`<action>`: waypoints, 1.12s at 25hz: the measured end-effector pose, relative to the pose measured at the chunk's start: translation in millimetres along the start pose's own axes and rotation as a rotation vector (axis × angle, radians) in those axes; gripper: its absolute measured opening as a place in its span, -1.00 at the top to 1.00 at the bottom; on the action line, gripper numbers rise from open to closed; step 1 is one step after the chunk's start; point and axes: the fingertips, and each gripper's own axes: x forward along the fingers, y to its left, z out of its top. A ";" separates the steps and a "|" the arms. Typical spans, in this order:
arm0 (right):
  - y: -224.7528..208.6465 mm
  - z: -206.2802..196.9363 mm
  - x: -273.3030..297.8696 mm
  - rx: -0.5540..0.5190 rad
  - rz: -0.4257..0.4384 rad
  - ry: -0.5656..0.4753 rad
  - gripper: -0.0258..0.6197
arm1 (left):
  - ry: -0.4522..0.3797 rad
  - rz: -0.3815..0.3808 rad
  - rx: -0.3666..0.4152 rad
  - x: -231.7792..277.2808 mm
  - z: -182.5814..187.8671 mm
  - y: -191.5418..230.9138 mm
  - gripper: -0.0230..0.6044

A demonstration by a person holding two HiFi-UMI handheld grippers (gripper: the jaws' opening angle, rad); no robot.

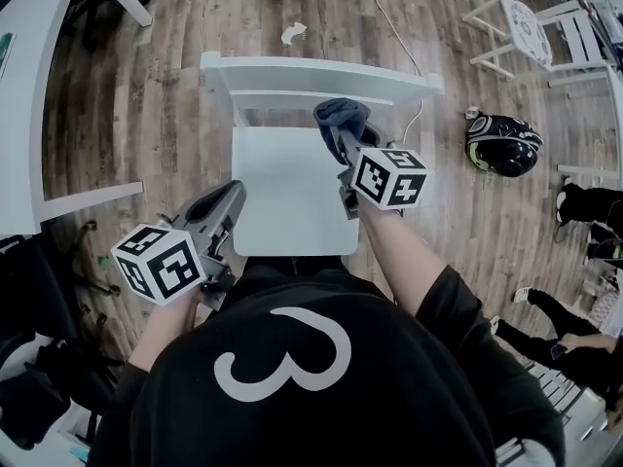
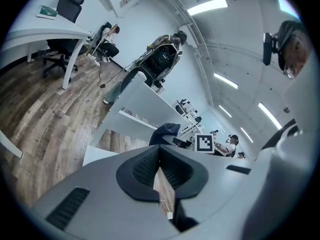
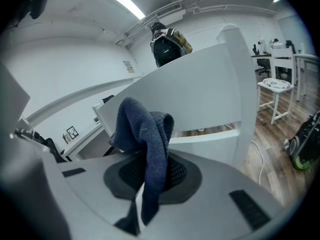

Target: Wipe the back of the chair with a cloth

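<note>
A white wooden chair stands in front of me, its seat point(image 1: 292, 197) empty and its back point(image 1: 321, 72) at the far side. My right gripper point(image 1: 341, 136) is shut on a dark blue cloth point(image 1: 341, 115), which bunches against the lower rail of the back. In the right gripper view the cloth point(image 3: 144, 129) hangs from the gripper point(image 3: 150, 168), close before the broad back panel point(image 3: 200, 84). My left gripper point(image 1: 232, 197) is shut and empty, beside the seat's near left corner. Its own view shows the gripper point(image 2: 160, 153), the chair back point(image 2: 145, 100) and the cloth point(image 2: 166, 132).
A black helmet point(image 1: 502, 144) lies on the wood floor to the chair's right. A white desk point(image 1: 24, 115) runs along the left, and a white stool point(image 1: 521, 27) stands at the back right. A cable point(image 1: 397, 27) and crumpled paper point(image 1: 292, 33) lie behind the chair. People sit at right.
</note>
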 end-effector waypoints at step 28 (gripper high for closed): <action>117.5 -51.1 140.9 -0.037 0.090 0.092 0.76 | -0.095 0.143 -0.085 -96.9 25.4 111.4 0.88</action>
